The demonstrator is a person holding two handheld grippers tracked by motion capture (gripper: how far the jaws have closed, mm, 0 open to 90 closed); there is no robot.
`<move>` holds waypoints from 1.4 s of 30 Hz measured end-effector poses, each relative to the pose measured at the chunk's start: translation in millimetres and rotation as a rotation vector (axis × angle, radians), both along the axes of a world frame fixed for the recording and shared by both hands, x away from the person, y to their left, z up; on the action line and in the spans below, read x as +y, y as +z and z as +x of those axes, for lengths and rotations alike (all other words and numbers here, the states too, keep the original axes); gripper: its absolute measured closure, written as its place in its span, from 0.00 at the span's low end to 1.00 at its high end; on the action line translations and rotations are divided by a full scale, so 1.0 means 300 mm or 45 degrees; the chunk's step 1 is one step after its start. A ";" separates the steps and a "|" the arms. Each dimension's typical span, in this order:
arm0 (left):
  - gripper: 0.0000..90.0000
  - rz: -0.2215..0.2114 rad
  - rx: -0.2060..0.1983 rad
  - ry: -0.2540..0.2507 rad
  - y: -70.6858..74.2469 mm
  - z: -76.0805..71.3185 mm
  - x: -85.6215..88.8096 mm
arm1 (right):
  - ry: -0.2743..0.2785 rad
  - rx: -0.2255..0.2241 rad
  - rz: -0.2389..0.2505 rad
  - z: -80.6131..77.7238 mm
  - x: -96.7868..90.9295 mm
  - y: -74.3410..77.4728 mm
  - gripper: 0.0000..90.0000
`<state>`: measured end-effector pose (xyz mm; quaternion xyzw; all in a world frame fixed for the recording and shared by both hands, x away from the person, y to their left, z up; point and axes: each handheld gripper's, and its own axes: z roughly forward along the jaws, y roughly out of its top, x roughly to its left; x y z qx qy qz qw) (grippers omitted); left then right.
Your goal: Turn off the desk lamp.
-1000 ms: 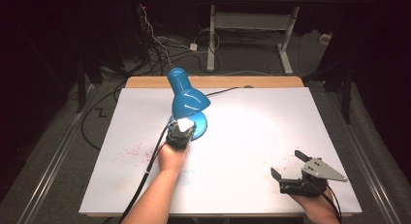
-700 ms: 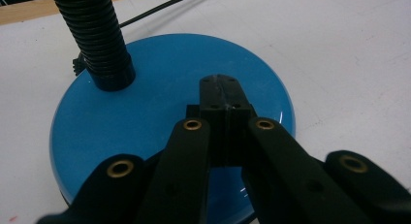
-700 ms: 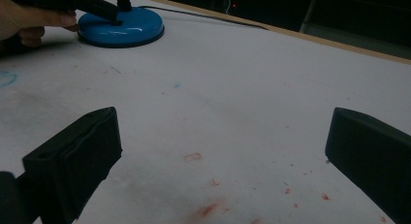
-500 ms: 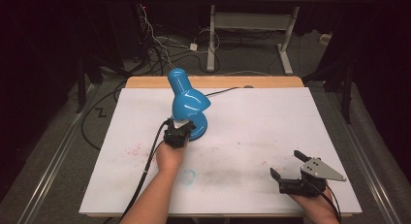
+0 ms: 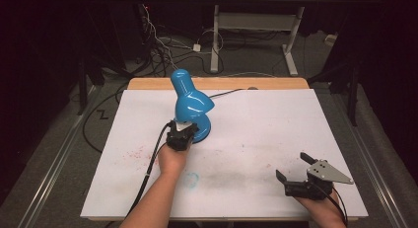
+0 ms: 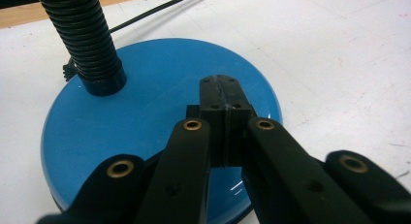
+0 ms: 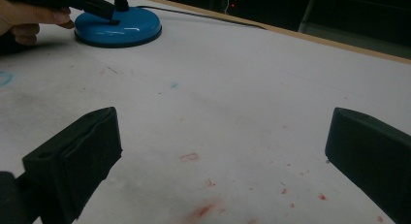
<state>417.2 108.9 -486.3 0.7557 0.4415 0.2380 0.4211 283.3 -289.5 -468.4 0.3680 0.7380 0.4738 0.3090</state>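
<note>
Glossy round blue lamp base (image 6: 145, 132), ribbed black neck (image 6: 82, 35)

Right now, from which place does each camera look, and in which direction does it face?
High view: above the person's side, facing forward and down on the white table; both forearms, left gripper, right gripper.
Left gripper view: on the left gripper, shut jaws over the blue lamp base.
Right gripper view: on the right gripper, open jaws, facing across the table.
All share the lamp base.
</note>
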 end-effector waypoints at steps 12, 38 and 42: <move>0.98 -0.013 -0.012 -0.006 0.015 -0.031 0.009 | 0.000 0.001 0.001 -0.003 0.001 0.001 0.00; 0.98 -0.170 0.038 -0.067 0.005 -0.154 0.140 | -0.005 -0.005 -0.002 -0.006 0.002 0.003 0.00; 0.98 -0.167 0.034 -0.079 0.003 -0.185 0.161 | -0.007 -0.007 -0.002 -0.006 0.004 0.005 0.00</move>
